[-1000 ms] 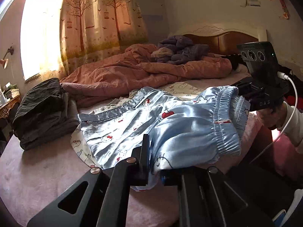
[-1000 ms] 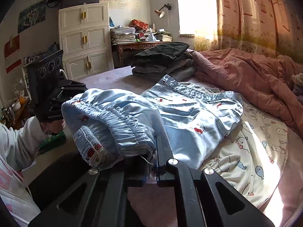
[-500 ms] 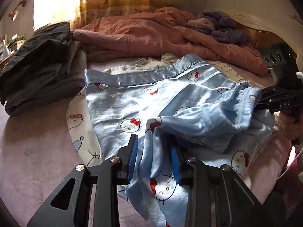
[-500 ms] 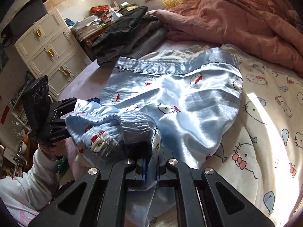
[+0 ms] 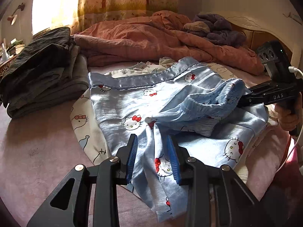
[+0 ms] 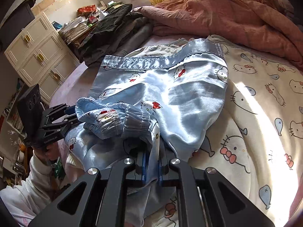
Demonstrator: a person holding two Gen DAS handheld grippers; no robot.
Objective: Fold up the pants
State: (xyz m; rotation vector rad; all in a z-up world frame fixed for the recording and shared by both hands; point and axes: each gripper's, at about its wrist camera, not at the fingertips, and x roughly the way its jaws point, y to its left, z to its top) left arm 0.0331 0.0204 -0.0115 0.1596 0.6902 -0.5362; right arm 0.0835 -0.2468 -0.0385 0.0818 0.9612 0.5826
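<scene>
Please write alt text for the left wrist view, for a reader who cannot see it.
The left gripper, jaws open, has light blue cat-print pants lying loose between them on a bed. The right gripper is at the waistband.

— What carries it all?

— A bed [image 5: 37, 151] with a pinkish-mauve cover, bare at the lower left of the left wrist view.

— And directly on it?

— A cream cartoon-print sheet [image 6: 255, 113], sunlit at the right of the right wrist view, with the light blue pants [image 5: 161, 98] spread over it (their elastic waistband doubled back onto the legs). A stack of dark folded clothes [image 5: 41, 71] sits at the left, and a rumpled rust-pink quilt [image 5: 147, 37] lies across the top, purple clothing [image 5: 219, 28] heaped on it.
</scene>
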